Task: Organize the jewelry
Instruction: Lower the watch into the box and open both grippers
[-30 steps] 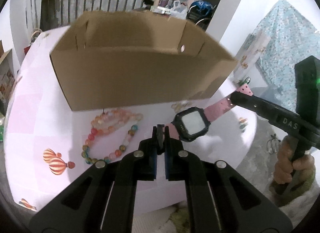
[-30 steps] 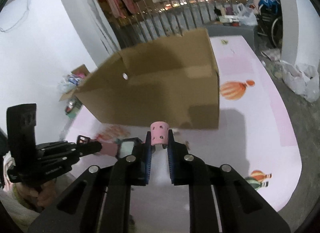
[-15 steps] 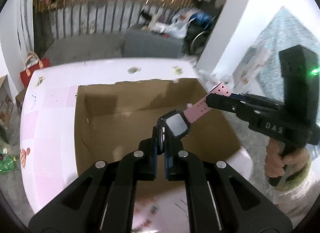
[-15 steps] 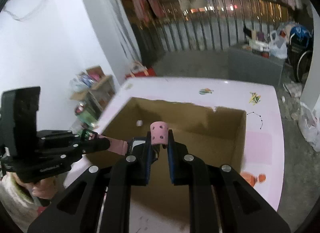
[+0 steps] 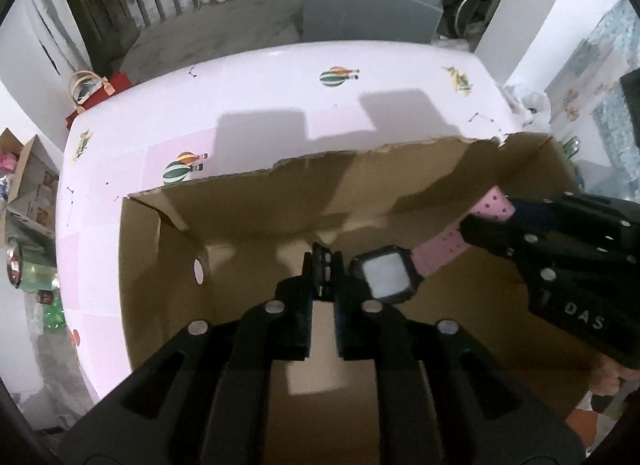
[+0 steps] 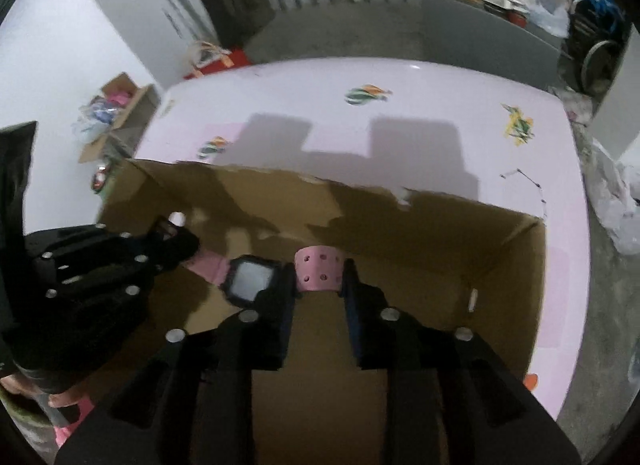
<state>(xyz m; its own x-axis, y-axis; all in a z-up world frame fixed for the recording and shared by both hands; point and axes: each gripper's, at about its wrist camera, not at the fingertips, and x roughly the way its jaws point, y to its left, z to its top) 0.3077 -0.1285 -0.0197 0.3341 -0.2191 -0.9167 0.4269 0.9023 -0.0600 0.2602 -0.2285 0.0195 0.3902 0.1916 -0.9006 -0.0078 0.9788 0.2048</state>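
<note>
Watch (image 5: 386,275) now hangs inside the cardboard box (image 5: 248,201), lifted off the worktop (image 5: 260,97). Left gripper (image 5: 323,277) and right gripper (image 6: 319,277) jaws each pinch a strap end. Release looks next.

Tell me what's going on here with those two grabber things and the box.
A person is holding a pink-strapped watch stretched between two handheld grippers, over the open cardboard box on the pink table. The left gripper is shut on the buckle end of the strap. The right gripper is shut on the holed end. The watch is not yet set down inside the box.
</note>
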